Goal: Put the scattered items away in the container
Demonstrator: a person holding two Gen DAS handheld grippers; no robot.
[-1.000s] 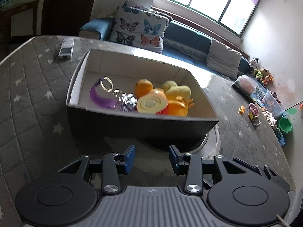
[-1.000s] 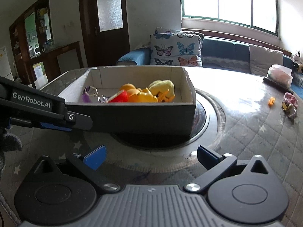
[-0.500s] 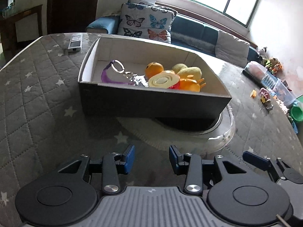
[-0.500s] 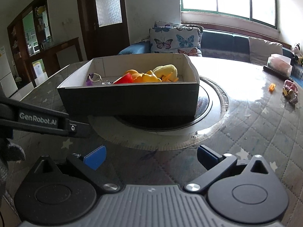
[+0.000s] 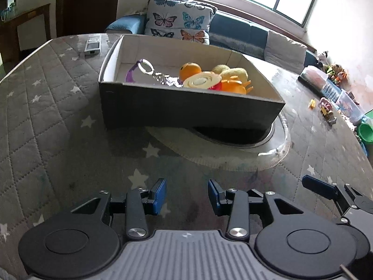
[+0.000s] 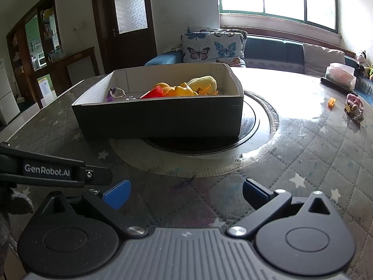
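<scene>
A dark cardboard box [image 5: 186, 107] with a white inside stands on the quilted table, partly over a round glass turntable [image 5: 277, 144]. It holds a purple key ring [image 5: 132, 73], an orange [image 5: 190, 70], a yellow plush toy [image 5: 234, 73] and other toys. The box also shows in the right wrist view [image 6: 163, 119]. My left gripper [image 5: 187, 196] is open and empty, low over the table in front of the box. My right gripper [image 6: 185, 192] is open wide and empty, beside the left one; its finger shows in the left wrist view [image 5: 318, 187].
A remote control [image 5: 92, 44] lies at the table's far left. Small toys [image 5: 326, 110] and an orange piece [image 5: 311, 104] lie at the right, near a clear lidded tub [image 6: 340, 77]. A sofa with butterfly cushions [image 5: 179, 21] stands behind the table.
Both grippers have drawn back from the box toward the table's near edge. The box looks smaller and farther. Both stay open and empty.
</scene>
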